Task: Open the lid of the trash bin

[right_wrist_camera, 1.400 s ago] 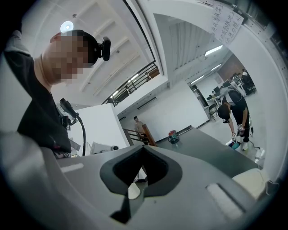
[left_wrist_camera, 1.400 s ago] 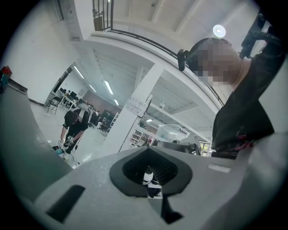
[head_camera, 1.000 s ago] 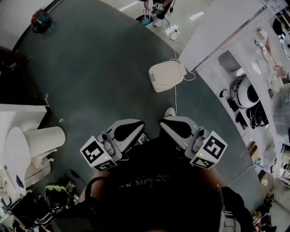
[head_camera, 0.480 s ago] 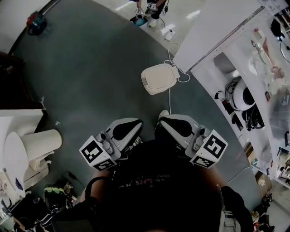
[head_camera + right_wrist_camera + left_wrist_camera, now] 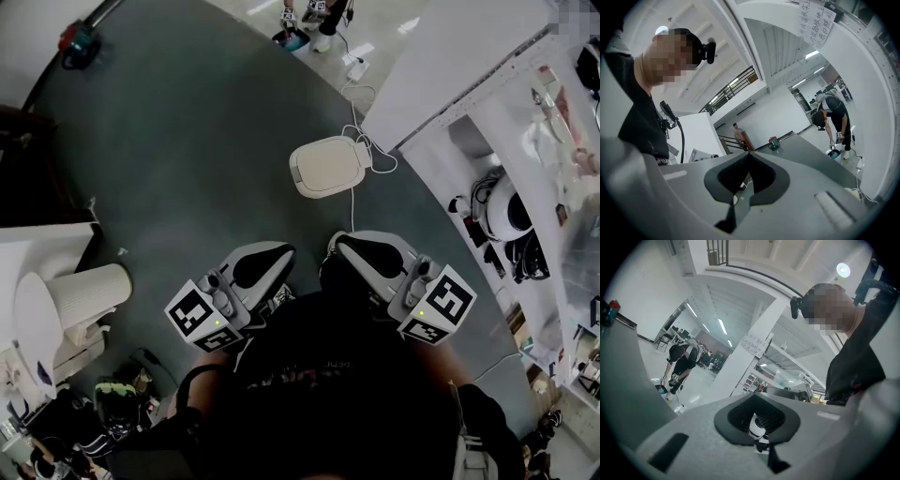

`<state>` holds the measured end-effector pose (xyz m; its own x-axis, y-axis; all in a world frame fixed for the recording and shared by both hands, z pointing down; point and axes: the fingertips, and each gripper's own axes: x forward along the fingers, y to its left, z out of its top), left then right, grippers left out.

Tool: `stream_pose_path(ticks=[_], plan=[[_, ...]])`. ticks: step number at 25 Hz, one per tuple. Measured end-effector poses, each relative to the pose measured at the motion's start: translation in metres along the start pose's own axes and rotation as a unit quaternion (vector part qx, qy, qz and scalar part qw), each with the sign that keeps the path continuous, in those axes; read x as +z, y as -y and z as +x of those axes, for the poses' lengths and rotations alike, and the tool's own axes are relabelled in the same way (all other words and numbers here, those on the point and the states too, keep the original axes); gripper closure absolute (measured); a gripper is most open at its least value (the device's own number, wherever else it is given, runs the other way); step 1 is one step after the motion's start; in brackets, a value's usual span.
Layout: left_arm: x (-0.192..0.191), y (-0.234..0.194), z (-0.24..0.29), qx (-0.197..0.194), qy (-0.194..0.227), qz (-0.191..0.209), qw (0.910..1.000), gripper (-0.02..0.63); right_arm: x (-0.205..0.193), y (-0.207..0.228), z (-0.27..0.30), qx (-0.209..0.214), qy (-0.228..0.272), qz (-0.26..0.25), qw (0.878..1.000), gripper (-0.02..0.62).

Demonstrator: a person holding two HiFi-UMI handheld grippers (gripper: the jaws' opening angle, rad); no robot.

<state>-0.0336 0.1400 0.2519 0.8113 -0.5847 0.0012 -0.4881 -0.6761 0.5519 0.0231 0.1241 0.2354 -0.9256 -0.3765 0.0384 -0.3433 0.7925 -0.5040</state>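
Observation:
The trash bin (image 5: 328, 167) stands on the grey carpet ahead of me, seen from above, with its white rounded lid down. Both grippers are held close to my body, well short of the bin and pointing level. In the head view my left gripper (image 5: 279, 264) is at lower left and my right gripper (image 5: 339, 249) at lower right, side by side. The left gripper view shows its jaws (image 5: 757, 395) shut with nothing between them. Those of the right gripper (image 5: 749, 153) also meet at the tip, empty. Neither gripper view shows the bin.
A white cable (image 5: 353, 202) runs along the carpet from the bin to a power strip (image 5: 355, 67). White shelving (image 5: 506, 202) full of gear lines the right side beyond a white pillar (image 5: 441, 56). A white cone-shaped object (image 5: 89, 291) lies at left. Another person (image 5: 314, 13) stands far ahead.
The bin has slid left and slightly down in the head view as I step toward it. Both grippers stay shut and close to my body, moving along with me.

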Motion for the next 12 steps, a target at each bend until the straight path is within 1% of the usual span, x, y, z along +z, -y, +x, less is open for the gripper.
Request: stream_pose_path(ticks=[7, 12], plan=[[0.003, -0.025, 0.043, 0.030, -0.010, -0.003, 0.9995, 0.603, 0.014, 0.050, -0.007, 0.016, -0.001, 0.023, 1.000, 0.589], [0.007, -0.048, 0.061, 0.074, -0.012, 0.003, 0.9972, 0.603, 0.028, 0.078, -0.014, 0.030, -0.007, 0.034, 0.999, 0.589]])
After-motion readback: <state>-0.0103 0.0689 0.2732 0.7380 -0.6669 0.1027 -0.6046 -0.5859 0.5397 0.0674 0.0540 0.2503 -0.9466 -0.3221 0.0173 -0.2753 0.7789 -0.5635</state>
